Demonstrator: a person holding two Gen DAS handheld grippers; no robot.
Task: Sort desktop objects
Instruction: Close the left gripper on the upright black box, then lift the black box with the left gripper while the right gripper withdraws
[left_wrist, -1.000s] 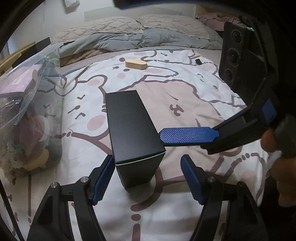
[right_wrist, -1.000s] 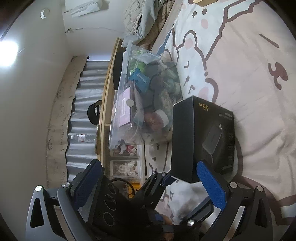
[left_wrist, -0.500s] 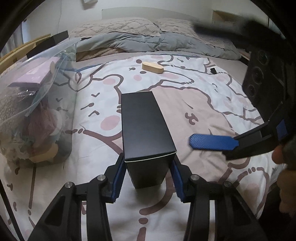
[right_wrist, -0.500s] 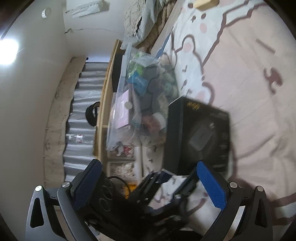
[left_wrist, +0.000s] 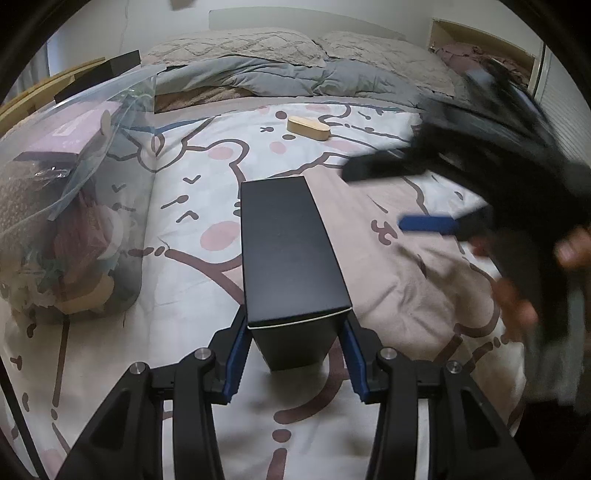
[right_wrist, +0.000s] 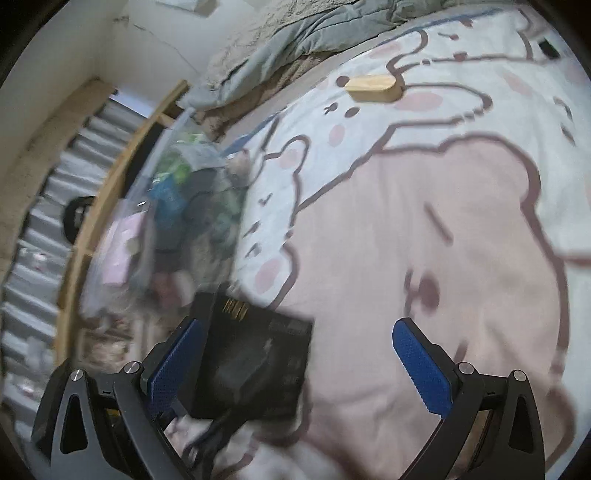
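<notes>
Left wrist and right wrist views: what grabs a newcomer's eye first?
The black box standing on the cartoon-bear bedspread, clamped at its near end by the left gripper. To its right, the right gripper is a dark, open-fingered motion blur. Next come the stuffed clear plastic bag at the bed's left edge and the small wooden case farther up the bed.

Home bedroom, work done on the bed.
Cartoon-bear bedspread, rumpled grey duvet and quilted pillows at the head; wooden bed frame, radiator-like ribbed panel along the wall.
</notes>
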